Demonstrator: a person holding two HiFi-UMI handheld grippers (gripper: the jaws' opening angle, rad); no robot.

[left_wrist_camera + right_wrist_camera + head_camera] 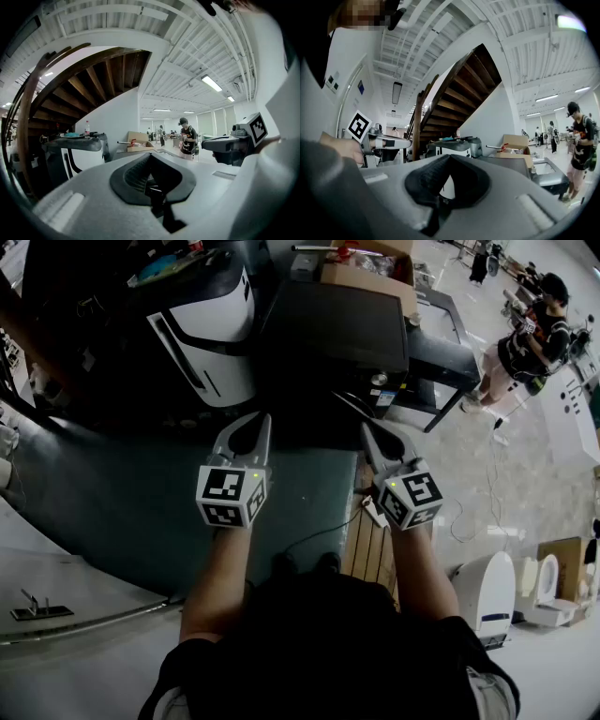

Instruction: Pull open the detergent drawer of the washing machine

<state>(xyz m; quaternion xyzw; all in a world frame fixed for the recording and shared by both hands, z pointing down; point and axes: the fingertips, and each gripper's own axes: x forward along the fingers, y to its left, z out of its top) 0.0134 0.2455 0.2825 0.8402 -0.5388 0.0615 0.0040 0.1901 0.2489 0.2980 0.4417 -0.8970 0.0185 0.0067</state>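
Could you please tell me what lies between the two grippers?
In the head view, only bare grey-green surface shows between the left gripper and the right gripper, both shut.

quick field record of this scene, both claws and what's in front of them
left claw: shut, empty, in the air
right claw: shut, empty, beside the left
ahead: dark machine, neither claw touching it
detergent drawer: cannot make out
left of machine: white appliance
behind machine: cardboard box
bystander: standing far right
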